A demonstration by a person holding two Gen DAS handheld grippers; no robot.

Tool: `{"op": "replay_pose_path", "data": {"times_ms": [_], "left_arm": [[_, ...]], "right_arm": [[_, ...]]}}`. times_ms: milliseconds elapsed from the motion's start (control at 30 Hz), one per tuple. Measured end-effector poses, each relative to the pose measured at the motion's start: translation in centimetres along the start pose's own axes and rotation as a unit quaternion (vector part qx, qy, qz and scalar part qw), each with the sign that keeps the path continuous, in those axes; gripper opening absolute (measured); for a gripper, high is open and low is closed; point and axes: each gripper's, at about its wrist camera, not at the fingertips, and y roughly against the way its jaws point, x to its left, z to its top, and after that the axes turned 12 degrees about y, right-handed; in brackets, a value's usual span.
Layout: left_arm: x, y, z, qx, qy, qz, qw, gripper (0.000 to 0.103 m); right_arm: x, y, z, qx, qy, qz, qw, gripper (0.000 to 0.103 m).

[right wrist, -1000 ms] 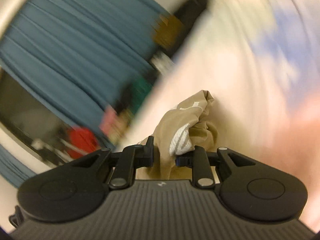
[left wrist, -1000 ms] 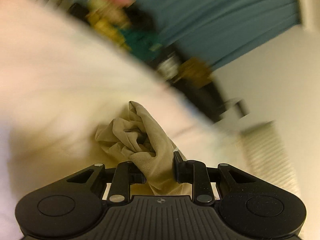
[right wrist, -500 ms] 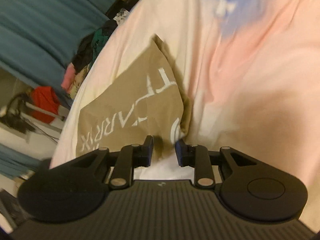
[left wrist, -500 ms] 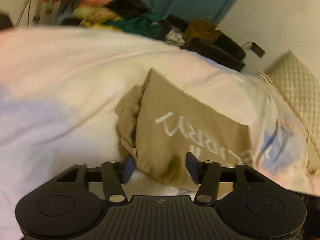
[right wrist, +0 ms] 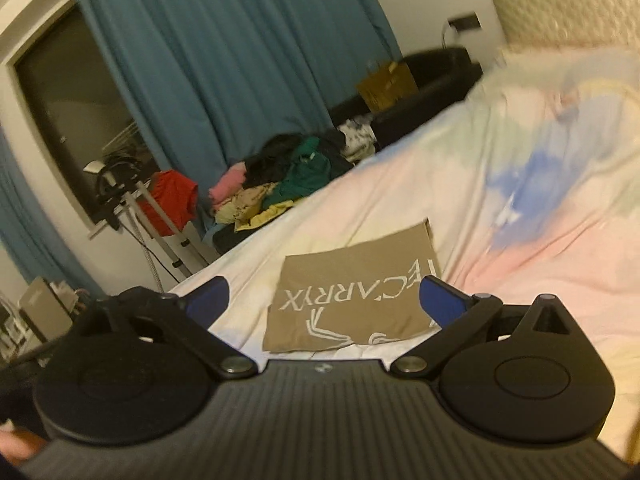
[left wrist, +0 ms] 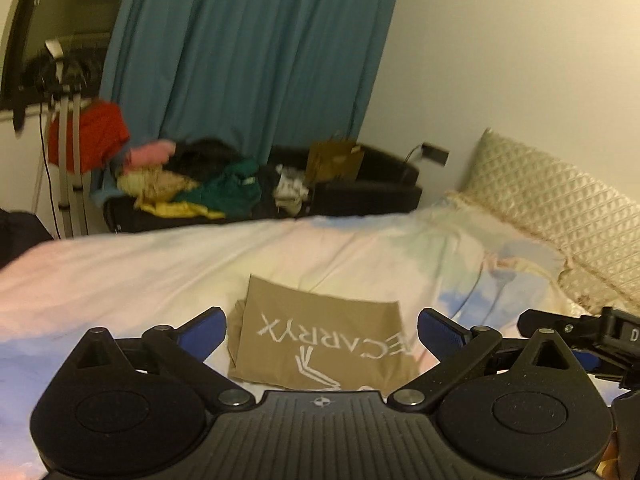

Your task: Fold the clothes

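The bed (left wrist: 168,268), under its pastel pink and blue cover, filled most of both views, and the tan shirt (left wrist: 320,344) lay on it as a flat folded rectangle, white lettering up, with a bit of bunched cloth showing at its left edge in the left wrist view. I judged that this garment's fold was done and I was at the letting-go step. Beyond the far side of the bed sat the pile of clothes (left wrist: 200,184) on a dark bench in front of the teal curtain (left wrist: 248,60), so the next move, as I read it, called for setting the shirt aside or reaching for another piece from that heap.

My left gripper (left wrist: 322,330) hung above the shirt's near edge with its jaws opening, spread to their widest, nothing pressed between the blue pads. My right gripper (right wrist: 324,300) was the same: jaws opening, fully spread, clear of the cloth below.
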Motion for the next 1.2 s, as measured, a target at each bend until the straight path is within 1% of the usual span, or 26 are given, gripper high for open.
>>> {"op": "replay_pose_path", "data": {"times_ms": [200, 333, 433, 567, 733, 900, 1000, 1067, 1133, 1200], "left_arm": [[-1.4, 7.0, -0.9, -0.042, -0.034, 0.000, 0.9985, 0.103], [-1.6, 10.0, -2.4, -0.059, -0.053, 0.005, 0.9968, 0.103], [-1.2, 11.3, -3.6, -0.062, -0.052, 0.008, 0.9967, 0.103], [-0.4, 12.1, -5.4, -0.071, -0.049, 0.009, 0.9962, 0.103], [0.6, 12.1, -7.5, -0.077, -0.051, 0.018, 0.9956, 0.103], [1.8, 11.4, -8.9, -0.076, -0.056, 0.026, 0.9952, 0.103], [2.5, 11.0, -9.6, -0.080, -0.059, 0.037, 0.9944, 0.103], [3.0, 10.8, -10.1, -0.079, -0.053, 0.038, 0.9948, 0.103], [3.5, 10.5, -10.5, -0.076, -0.047, 0.038, 0.9953, 0.103], [4.0, 10.2, -11.1, -0.073, -0.047, 0.044, 0.9953, 0.103]], "right_arm": [[2.4, 4.8, -0.8, -0.037, 0.055, -0.004, 0.998, 0.103], [3.8, 7.2, -2.3, -0.059, 0.086, -0.014, 0.994, 0.103], [4.6, 8.4, -3.6, -0.074, 0.105, -0.021, 0.992, 0.103], [5.7, 9.0, -5.6, -0.082, 0.123, -0.030, 0.989, 0.103], [7.1, 8.1, -8.1, -0.082, 0.154, -0.045, 0.984, 0.103], [7.2, 6.6, -10.4, -0.072, 0.162, -0.054, 0.983, 0.103], [7.2, 5.9, -11.4, -0.073, 0.161, -0.053, 0.983, 0.103], [7.3, 5.5, -12.0, -0.078, 0.163, -0.051, 0.982, 0.103], [7.4, 4.9, -12.7, -0.069, 0.163, -0.050, 0.983, 0.103], [7.5, 4.8, -13.0, -0.070, 0.170, -0.055, 0.981, 0.103]]}}
